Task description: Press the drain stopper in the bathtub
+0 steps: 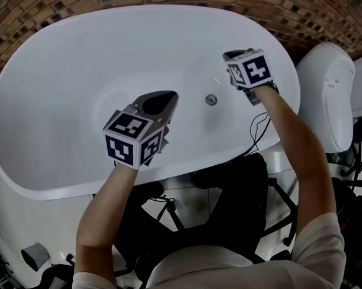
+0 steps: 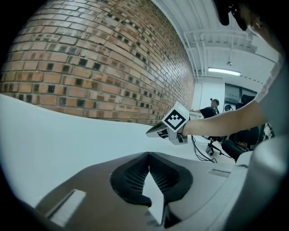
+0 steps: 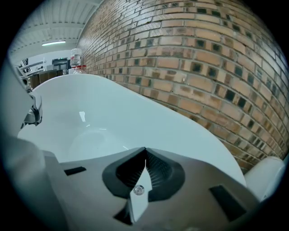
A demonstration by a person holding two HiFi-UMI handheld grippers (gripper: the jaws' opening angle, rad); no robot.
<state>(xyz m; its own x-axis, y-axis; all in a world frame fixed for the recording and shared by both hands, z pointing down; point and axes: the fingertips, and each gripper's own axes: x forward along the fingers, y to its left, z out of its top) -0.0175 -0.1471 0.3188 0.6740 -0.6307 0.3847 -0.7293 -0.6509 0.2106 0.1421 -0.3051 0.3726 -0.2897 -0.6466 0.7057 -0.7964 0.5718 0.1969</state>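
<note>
Left tool (image 1: 166,100) and right tool (image 1: 230,55) are pressed together, empty. The drain stopper (image 1: 211,99) shows in the head view, not in the left gripper view.

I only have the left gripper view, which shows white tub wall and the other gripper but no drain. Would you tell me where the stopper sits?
Observer: In the head view the drain stopper is a small round metal disc on the floor of the bathtub.
Operator: Thank you. How do the grippers lie relative to it?
Observer: In that view the left gripper points toward it from its left, and the right gripper lies past it on the right. Neither overlaps it.
Operator: Is the right gripper open?
Observer: No. The right gripper view shows its jaws closed tip to tip, with nothing gripped.
</note>
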